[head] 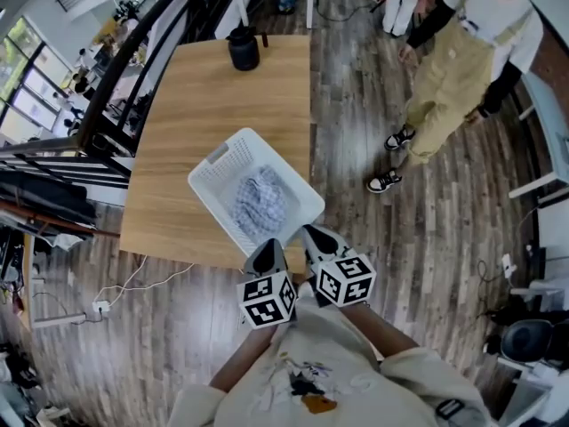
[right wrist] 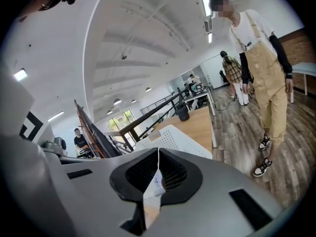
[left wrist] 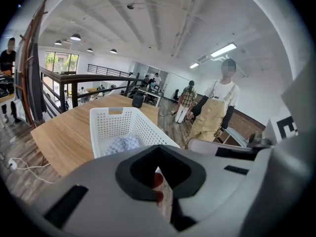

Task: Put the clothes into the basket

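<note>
A white basket (head: 211,167) is seen on a wooden table (head: 204,87), close to the near right corner and turned at a slant to the table's edges. Its right corner appears to reach slightly past the right edge. The clothes are already inside it: 1 bundle of blue-and-white checked cloth (head: 260,203) is lying on the basket's floor, toward the near end. In the left gripper view the same cloth (left wrist: 123,144) can be made out low behind the perforated wall.

The 2 grippers are held side by side at the near edge of the table, just beside the near side of the basket. The left gripper (head: 267,254) is closed, its jaws brought together with nothing between them, as its own view (left wrist: 158,172) shows. The right gripper (head: 316,238) is closed and empty too, its jaws meeting in a thin line (right wrist: 158,158). Whether either tip touches the basket cannot be told.

A black jug (head: 243,47) is standing upright at the far edge of the table, well apart from the basket. A person in tan overalls (head: 453,69) is seen on the plank floor beyond the right edge.
</note>
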A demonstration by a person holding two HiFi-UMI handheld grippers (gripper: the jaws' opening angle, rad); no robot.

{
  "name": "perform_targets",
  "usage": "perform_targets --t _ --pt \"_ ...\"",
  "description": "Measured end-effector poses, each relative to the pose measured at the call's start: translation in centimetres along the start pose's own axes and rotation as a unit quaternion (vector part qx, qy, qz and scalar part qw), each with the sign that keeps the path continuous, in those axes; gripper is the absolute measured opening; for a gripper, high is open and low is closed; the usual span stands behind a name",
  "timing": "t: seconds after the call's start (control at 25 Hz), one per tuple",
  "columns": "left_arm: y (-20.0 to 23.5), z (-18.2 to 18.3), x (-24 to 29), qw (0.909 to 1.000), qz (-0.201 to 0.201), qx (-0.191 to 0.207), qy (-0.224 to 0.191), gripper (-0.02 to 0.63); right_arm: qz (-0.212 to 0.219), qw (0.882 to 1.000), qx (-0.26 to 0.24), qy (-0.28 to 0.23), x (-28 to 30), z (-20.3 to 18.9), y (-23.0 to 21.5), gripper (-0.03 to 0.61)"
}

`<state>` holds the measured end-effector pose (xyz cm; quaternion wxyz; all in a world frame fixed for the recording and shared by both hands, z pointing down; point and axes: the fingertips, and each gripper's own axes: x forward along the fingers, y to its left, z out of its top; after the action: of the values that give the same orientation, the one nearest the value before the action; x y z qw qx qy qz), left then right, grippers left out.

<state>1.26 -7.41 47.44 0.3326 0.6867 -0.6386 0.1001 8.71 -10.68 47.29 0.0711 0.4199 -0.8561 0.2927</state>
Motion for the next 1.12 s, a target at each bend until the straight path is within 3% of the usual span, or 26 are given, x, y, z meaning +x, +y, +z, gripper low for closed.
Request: perform_targets --t 0.44,0.68,1.12 --pt "1.4 -3.5 -5.9 0.999 0.035 -0.026 -0.012 0.0 0.045 0.999 -0.029 0.006 -2.9 -2.2 3.6 0.025" --pt "2.8 -4.1 -8.8 0.9988 0.033 -0.031 -0.021 0.002 0.056 0.997 -0.044 -0.002 -3.8 -3.0 6.9 0.025" --pt "5.3 -7.1 -14.6 0.9998 -0.005 -0.016 -0.008 0.001 0.011 0.999 -0.046 -0.016 -7.9 -7.3 12.3 0.025"
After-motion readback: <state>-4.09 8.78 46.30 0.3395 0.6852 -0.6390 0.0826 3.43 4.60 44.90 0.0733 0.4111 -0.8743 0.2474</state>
